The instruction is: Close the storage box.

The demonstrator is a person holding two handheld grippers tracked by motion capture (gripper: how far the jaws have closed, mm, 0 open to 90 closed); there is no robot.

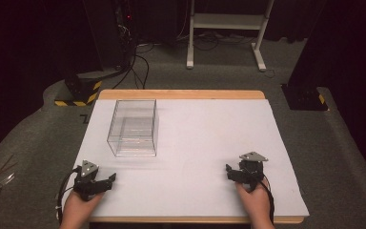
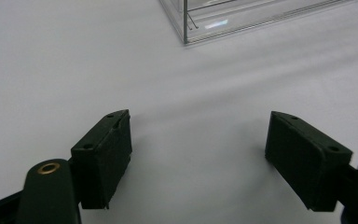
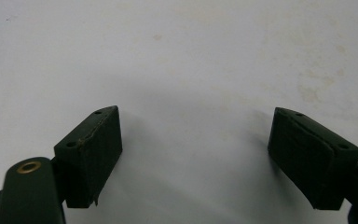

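Sole obstruction: clear plastic box (image 1: 133,128), upper left of the white table sheet (image 1: 209,143); remaining sheet surface unobstructed.

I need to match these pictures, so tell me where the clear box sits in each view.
High view: the clear box stands on the white sheet, left of centre, beyond the left gripper.
Left gripper view: its corner at the top edge.
Right gripper view: not in it.
Shared landmark: the white sheet.
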